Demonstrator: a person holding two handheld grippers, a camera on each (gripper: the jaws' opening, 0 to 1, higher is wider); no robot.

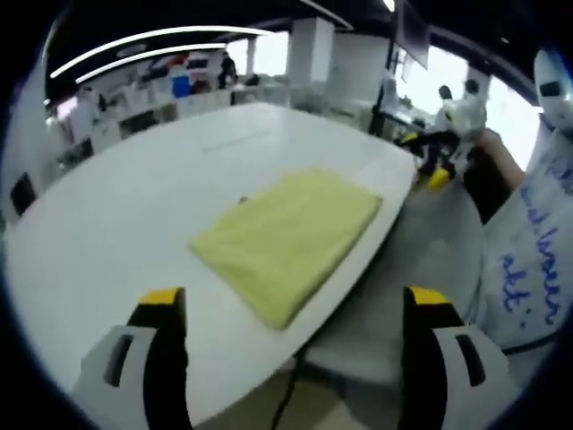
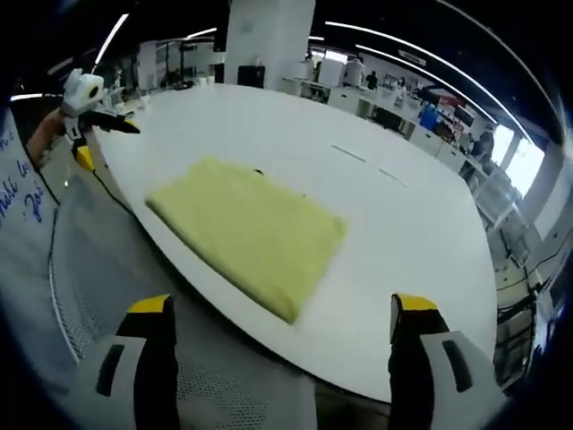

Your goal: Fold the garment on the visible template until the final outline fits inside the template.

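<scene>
Honestly, this looks pretty much wrapped up to me. Nearest in the left gripper view, the left gripper [image 1: 291, 309] has its yellow-tipped jaws spread wide with nothing between them, hanging off the near edge of the table [image 1: 107, 233] and well back from the cloth. Same story in the right gripper view: the right gripper [image 2: 282, 318] is released, jaws apart and empty, sitting on the near side of the table over what looks like a mesh chair [image 2: 116, 269].

A bit farther in, the yellow garment [image 1: 286, 237] lies flat on the table close to its near edge, folded into a tidy rectangle with straight sides and nothing flopping out. One corner sits just about at the table's rim.

Only catch: I can't really make out the template. A small dark mark pokes out at the garment's far edge, and faint lines sit farther out on the table, but whether the outline fits inside it is hard to call. My guess is folding is done and what's left is a fit check.

Beyond the table is an open office with desks and people.
</scene>
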